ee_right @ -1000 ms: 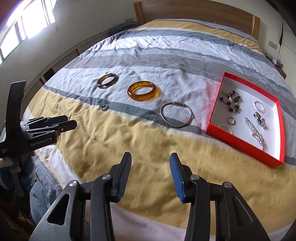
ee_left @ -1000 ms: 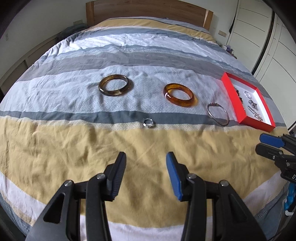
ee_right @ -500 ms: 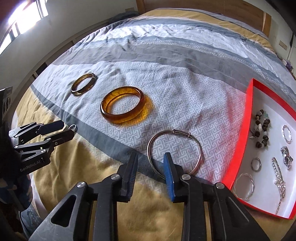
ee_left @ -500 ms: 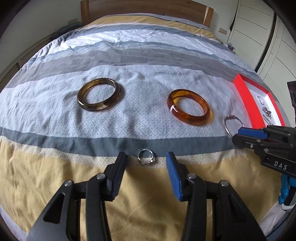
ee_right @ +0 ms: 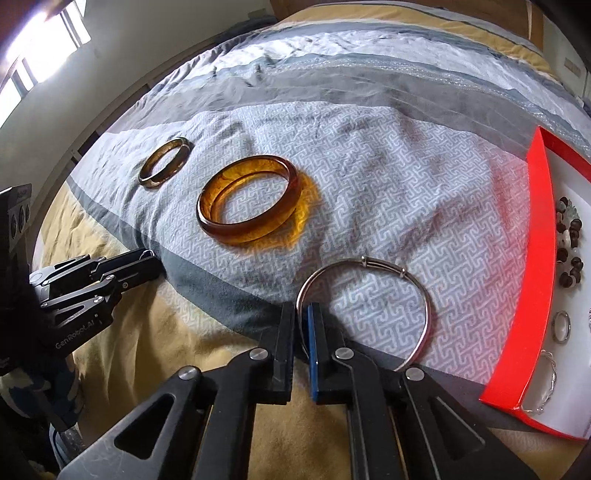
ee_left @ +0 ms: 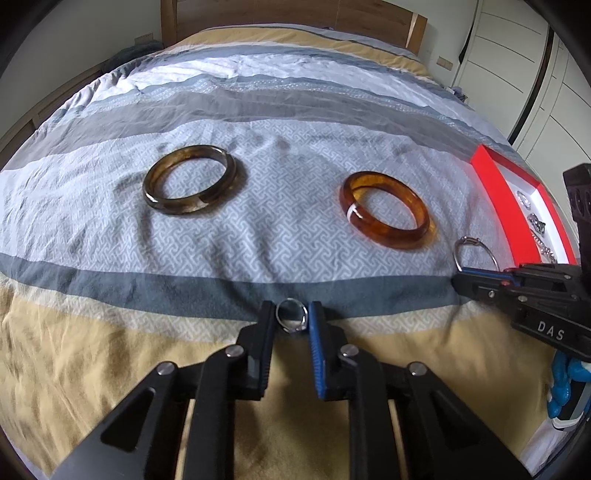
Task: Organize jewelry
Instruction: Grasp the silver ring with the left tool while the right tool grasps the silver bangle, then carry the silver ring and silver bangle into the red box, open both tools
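On the striped bedspread my left gripper (ee_left: 291,314) is closed around a small silver ring (ee_left: 291,319), its pads touching both sides. My right gripper (ee_right: 302,314) is shut on the near-left rim of a thin silver bangle (ee_right: 424,295). It also shows in the left wrist view (ee_left: 476,273), with the bangle (ee_left: 466,242) beyond it. An amber bangle (ee_left: 386,214) (ee_right: 251,201) and a dark brown bangle (ee_left: 190,188) (ee_right: 164,166) lie flat further back. A red tray (ee_right: 535,258) (ee_left: 495,188) with a white inside holds several jewelry pieces at the right.
The wooden headboard (ee_left: 295,18) is at the far end. White wardrobe doors (ee_left: 517,55) stand at the right. A window (ee_right: 44,48) is at the left. The left gripper shows in the right wrist view (ee_right: 147,258) over the yellow stripe.
Both grippers moved forward and down to the bed and closed: the left around the silver ring, the right onto the silver bangle's rim.
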`<state>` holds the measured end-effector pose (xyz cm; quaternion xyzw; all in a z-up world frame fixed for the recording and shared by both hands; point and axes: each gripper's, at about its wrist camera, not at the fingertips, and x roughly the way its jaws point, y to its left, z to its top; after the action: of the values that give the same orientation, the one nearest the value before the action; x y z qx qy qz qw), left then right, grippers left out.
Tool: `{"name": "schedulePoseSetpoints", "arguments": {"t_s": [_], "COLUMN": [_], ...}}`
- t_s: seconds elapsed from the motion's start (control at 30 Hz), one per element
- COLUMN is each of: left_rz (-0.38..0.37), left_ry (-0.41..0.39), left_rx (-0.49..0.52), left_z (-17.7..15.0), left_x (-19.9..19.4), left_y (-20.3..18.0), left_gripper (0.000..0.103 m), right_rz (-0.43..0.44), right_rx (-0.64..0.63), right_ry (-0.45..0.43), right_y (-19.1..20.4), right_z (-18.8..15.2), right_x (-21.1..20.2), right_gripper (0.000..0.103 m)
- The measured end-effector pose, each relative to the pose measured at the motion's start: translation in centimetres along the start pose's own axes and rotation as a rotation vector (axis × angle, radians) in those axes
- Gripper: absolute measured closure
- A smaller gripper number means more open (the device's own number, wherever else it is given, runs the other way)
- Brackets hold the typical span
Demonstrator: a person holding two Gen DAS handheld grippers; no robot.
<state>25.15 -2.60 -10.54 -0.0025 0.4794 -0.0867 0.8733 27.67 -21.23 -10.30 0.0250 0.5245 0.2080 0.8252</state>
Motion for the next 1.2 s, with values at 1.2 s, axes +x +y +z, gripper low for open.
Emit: {"name": "schedulePoseSetpoints", "arguments": {"t_s": [1.2], "left_rz": [-0.184], "left_ry": [-0.139], "left_rx": [0.167], "left_z": [1.6], "left_x": [-13.2], "left_y": [-15.0], "left_gripper": [0.086], "right_rz": [-0.056], "right_rx": [0.091], "right_ry": [-0.316], "right_y": [-3.9], "right_z": [-8.4], "right_x": [-23.1], "right_gripper": [0.099]}}
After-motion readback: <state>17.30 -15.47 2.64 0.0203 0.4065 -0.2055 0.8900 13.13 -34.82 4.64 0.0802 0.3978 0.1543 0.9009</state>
